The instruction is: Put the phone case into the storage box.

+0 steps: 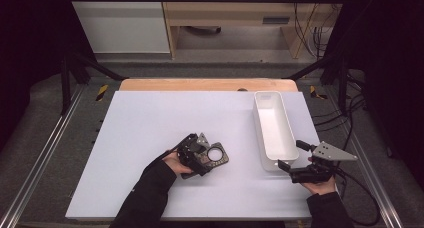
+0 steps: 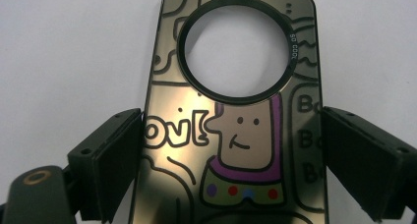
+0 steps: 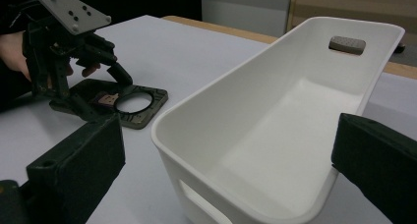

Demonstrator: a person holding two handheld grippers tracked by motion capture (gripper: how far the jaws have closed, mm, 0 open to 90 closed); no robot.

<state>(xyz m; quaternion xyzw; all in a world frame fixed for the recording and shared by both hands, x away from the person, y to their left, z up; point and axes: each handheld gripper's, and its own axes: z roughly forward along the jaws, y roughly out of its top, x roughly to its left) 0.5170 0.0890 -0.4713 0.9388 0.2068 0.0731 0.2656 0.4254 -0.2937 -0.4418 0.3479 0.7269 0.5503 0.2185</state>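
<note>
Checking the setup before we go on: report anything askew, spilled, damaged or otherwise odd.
Nothing stands out. The phone case lies flat on the table between the left gripper's jaws, no crack visible. The white bin stands upright and empty, nothing spilled. The right gripper sits at its near end.

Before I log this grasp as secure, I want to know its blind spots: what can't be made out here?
- Phone case: its lower end runs off the bottom edge of the left gripper view.
- Left hand-held gripper: whether its pads press the case edges is unclear; the left gap is too shadowed.
- High view: the gripper body covers part of the case.
- White bin: its near wall hides the floor just behind it in the right gripper view.
</note>
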